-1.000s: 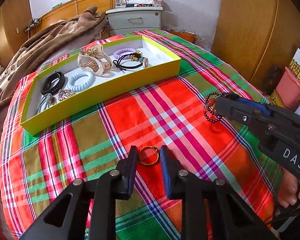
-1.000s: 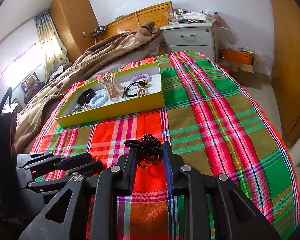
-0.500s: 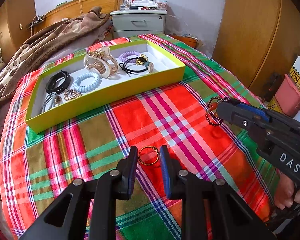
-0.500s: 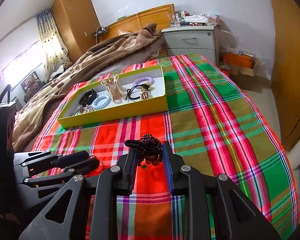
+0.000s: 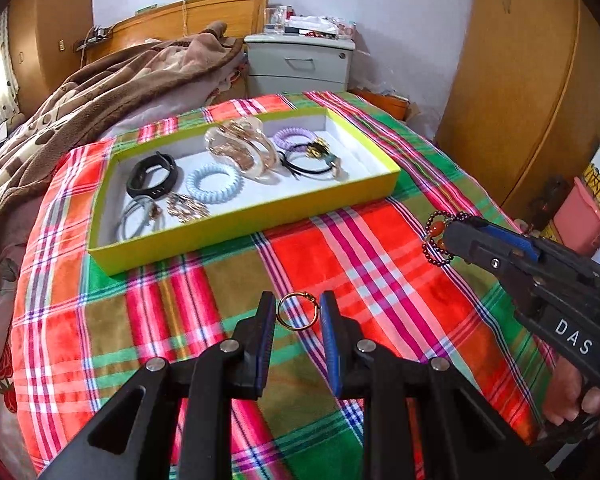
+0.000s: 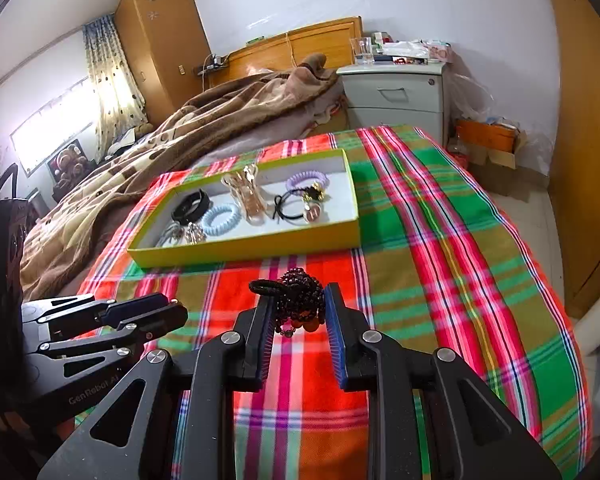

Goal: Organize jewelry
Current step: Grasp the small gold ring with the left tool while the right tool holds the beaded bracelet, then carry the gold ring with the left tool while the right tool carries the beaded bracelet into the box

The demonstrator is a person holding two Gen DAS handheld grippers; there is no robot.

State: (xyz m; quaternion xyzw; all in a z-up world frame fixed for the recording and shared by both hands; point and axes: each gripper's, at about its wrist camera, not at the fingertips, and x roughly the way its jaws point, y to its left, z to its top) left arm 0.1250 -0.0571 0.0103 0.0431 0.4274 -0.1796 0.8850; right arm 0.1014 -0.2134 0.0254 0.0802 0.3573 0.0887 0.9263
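Observation:
A thin gold ring hangs upright between the pads of my left gripper, which is shut on it above the plaid bedspread. My right gripper is shut on a bunched dark beaded bracelet with orange beads. In the left wrist view the right gripper comes in from the right with the bracelet dangling at its tip. The left gripper shows low on the left in the right wrist view. Beyond both lies a yellow-green box holding several hair ties, a black band and a clear hair claw.
A brown blanket is heaped left of the box. A grey nightstand stands behind the bed, with wooden wardrobe doors and a pink bin to the right. A person's hand grips the right tool. The box's right end shows bare white floor.
Both grippers have lifted a little off the bedspread and drifted toward the box, each still gripping its piece. The jaws keep the same width.

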